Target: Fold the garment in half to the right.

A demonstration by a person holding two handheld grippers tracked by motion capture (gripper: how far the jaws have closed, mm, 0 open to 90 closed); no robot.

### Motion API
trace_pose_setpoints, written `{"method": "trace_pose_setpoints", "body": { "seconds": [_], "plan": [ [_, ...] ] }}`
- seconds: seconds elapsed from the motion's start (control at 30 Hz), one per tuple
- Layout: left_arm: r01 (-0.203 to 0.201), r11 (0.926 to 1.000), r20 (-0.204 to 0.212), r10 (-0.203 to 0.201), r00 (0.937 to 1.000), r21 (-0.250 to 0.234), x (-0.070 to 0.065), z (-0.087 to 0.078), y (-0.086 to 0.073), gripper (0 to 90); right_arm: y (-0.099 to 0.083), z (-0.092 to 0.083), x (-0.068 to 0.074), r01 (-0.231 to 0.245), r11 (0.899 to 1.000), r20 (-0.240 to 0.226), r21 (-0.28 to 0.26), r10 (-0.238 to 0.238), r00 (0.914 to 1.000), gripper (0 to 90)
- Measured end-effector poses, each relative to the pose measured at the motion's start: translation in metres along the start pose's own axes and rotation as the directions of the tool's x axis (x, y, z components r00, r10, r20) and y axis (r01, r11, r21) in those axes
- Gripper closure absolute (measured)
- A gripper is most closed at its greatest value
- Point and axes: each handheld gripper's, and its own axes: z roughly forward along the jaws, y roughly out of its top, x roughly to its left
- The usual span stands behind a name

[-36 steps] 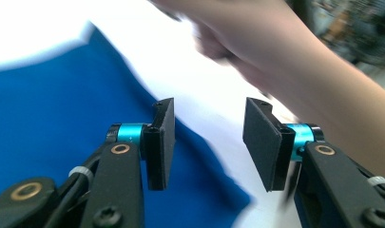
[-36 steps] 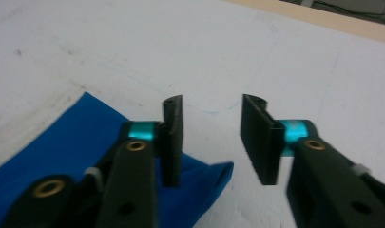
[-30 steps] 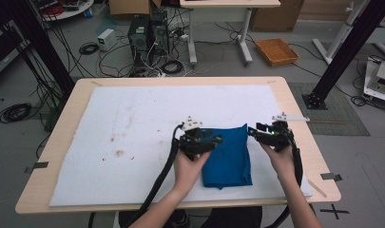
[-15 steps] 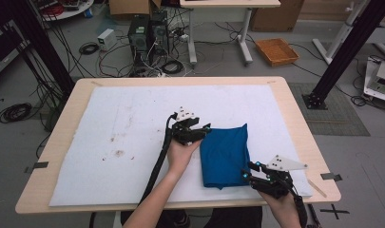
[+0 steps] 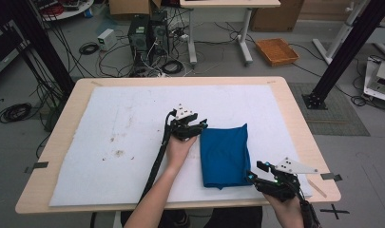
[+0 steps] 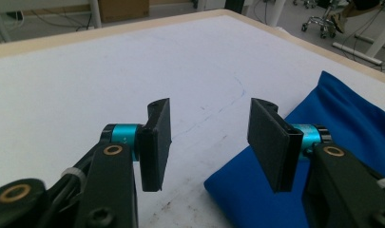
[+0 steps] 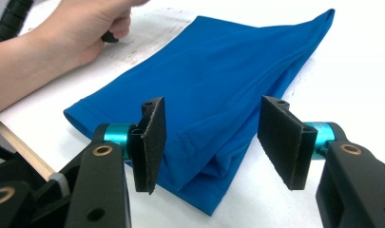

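Folded blue cloth laid on desk. Left tongs, just closing slightly, and right tongs, just opening, seen open, nothing gripped.

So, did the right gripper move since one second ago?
Yes. The right gripper went from the blue cloth's far right corner toward the person, to the cloth's near right corner by the table's near edge.

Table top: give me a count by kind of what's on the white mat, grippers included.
Folded blue cloth: 1
Grippers, jaws open, nothing between the pads: 2 (left gripper, right gripper)
White mat: 1
Total: 4
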Motion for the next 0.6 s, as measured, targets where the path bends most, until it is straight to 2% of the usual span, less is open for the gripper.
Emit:
{"method": "trace_pose_setpoints", "body": {
  "seconds": [0.13,0.23,0.33,0.37,0.47,0.6],
  "plan": [
    [0.021,0.9994,0.017,-0.021,0.9996,0.028,0.003,0.001,-0.003,49.6,-0.001,0.004,0.004,0.013,1.0,0.009,0.005,-0.013,0.9999,44.0],
    [0.033,0.999,0.01,-0.033,0.9994,0.032,0.004,0.001,-0.004,50.0,-0.003,0.002,0.007,0.029,1.0,0.018,0.004,-0.029,0.9994,49.9],
    [0.043,0.9986,0.021,-0.044,0.9988,0.03,0.006,0.001,-0.005,54.2,-0.004,0.0,0.008,0.028,1.0,0.021,0.001,-0.028,0.9994,56.1],
    [0.043,0.9988,0.017,-0.043,0.9989,0.026,0.006,0.001,-0.005,54.9,-0.004,-0.001,0.009,0.033,0.999,0.025,-0.001,-0.033,0.9991,61.0],
    [0.051,0.9986,0.022,-0.051,0.9985,0.012,0.007,0.0,-0.004,55.3,-0.004,-0.002,0.012,0.051,0.999,0.036,-0.005,-0.051,0.9981,66.0],
    [0.066,0.9978,0.027,-0.066,0.9975,-0.002,0.008,-0.001,-0.004,54.1,-0.004,-0.003,0.012,0.046,0.999,0.029,-0.01,-0.046,0.9985,62.6]
  ]
}}
